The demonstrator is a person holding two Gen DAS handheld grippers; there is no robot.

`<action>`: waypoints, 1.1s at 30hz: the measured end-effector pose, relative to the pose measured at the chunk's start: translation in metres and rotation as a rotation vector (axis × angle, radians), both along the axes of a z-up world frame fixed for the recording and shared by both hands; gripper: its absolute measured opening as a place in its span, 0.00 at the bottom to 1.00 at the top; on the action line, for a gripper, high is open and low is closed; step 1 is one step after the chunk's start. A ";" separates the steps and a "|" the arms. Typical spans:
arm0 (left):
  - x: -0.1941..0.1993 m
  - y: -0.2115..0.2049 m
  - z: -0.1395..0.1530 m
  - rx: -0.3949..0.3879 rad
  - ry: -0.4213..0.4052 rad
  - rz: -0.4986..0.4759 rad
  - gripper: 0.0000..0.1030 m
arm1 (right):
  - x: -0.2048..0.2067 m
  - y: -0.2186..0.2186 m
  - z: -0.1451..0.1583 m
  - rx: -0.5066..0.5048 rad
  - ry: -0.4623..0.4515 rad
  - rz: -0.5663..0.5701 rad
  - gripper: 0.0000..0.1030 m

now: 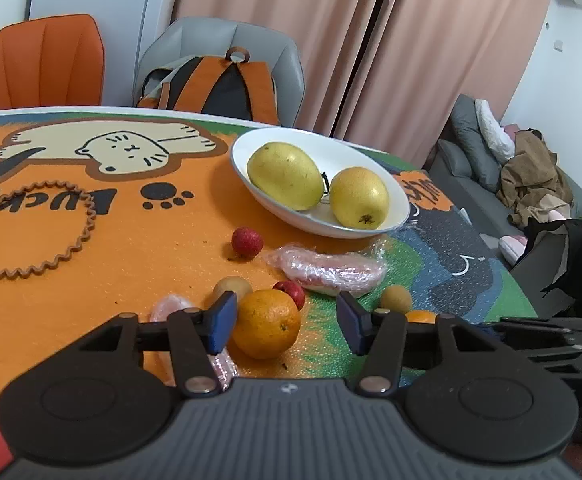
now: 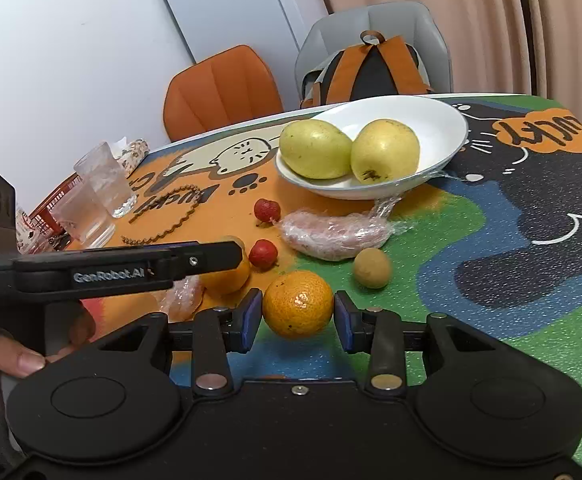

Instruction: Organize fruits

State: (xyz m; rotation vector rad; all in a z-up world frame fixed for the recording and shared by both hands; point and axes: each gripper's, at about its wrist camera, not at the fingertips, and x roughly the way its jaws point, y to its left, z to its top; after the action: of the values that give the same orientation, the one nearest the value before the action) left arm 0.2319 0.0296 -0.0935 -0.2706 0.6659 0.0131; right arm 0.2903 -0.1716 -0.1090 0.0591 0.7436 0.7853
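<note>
Between the blue pads of the right hand-held gripper [image 2: 297, 320] a round orange mandarin [image 2: 298, 305] is being bracketed on the worktop [image 2: 531, 248], both pads sitting just beside its skin; whether it is being squeezed cannot be told. A larger round orange [image 1: 266, 323] is being flanked by the left hand-held gripper [image 1: 287, 322], whose jaws are being held wide apart. Farther off, a plastic-wrapped pink fruit [image 2: 335, 234] is lying, and two yellow-green mangoes [image 1: 285, 175] are being carried in a white oval bowl [image 1: 401, 196].
</note>
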 end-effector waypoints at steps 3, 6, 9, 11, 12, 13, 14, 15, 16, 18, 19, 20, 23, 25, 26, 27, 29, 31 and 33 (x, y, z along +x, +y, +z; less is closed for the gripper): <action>0.002 -0.001 -0.004 0.033 0.000 0.018 0.50 | 0.001 -0.002 0.001 0.002 -0.002 -0.004 0.36; 0.005 0.001 -0.008 0.052 0.026 0.035 0.41 | -0.001 -0.002 0.004 0.007 -0.008 0.003 0.36; 0.005 0.004 -0.012 0.034 0.036 0.041 0.37 | -0.004 -0.003 0.007 0.019 -0.016 0.013 0.36; 0.003 0.003 -0.011 0.037 0.035 0.049 0.36 | -0.005 -0.003 0.009 0.026 -0.019 0.016 0.36; 0.002 0.002 -0.011 0.038 0.035 0.052 0.36 | -0.005 -0.004 0.009 0.028 -0.020 0.019 0.36; 0.001 0.001 -0.010 0.037 0.036 0.053 0.36 | -0.005 -0.004 0.010 0.030 -0.020 0.021 0.36; 0.000 0.001 -0.010 0.031 0.037 0.051 0.36 | -0.005 -0.004 0.010 0.030 -0.020 0.023 0.36; -0.002 0.000 -0.010 0.027 0.035 0.048 0.36 | -0.005 -0.003 0.010 0.029 -0.019 0.024 0.36; -0.003 -0.001 -0.009 0.028 0.032 0.047 0.36 | -0.005 -0.003 0.010 0.026 -0.020 0.024 0.36; -0.005 -0.001 -0.008 0.027 0.026 0.049 0.36 | -0.005 -0.003 0.010 0.024 -0.020 0.021 0.36; -0.006 0.000 -0.007 0.024 0.022 0.050 0.36 | -0.005 -0.003 0.011 0.025 -0.020 0.019 0.36; -0.007 0.000 -0.006 0.023 0.019 0.052 0.36 | -0.005 -0.003 0.011 0.026 -0.022 0.018 0.36; -0.009 0.002 -0.002 0.017 0.011 0.053 0.36 | -0.005 -0.003 0.013 0.029 -0.027 0.015 0.36; -0.011 0.003 0.001 0.013 0.006 0.054 0.36 | -0.005 -0.003 0.014 0.030 -0.031 0.011 0.36; -0.012 0.003 0.002 0.014 0.001 0.054 0.36 | -0.004 -0.004 0.014 0.031 -0.033 0.010 0.36; -0.013 0.002 0.004 0.014 -0.002 0.053 0.36 | -0.004 -0.004 0.015 0.032 -0.034 0.009 0.36; -0.014 0.002 0.007 0.011 -0.008 0.051 0.36 | -0.002 -0.004 0.016 0.034 -0.039 0.005 0.36; -0.015 0.002 0.011 0.011 -0.018 0.052 0.36 | -0.001 -0.004 0.018 0.037 -0.043 0.002 0.36; -0.016 0.002 0.014 0.011 -0.026 0.052 0.36 | 0.000 -0.004 0.019 0.042 -0.048 -0.001 0.36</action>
State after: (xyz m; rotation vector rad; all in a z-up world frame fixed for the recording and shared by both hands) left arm 0.2162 0.0317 -0.0795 -0.2773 0.6327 0.0630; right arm 0.2904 -0.1755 -0.0896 0.0780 0.6817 0.7990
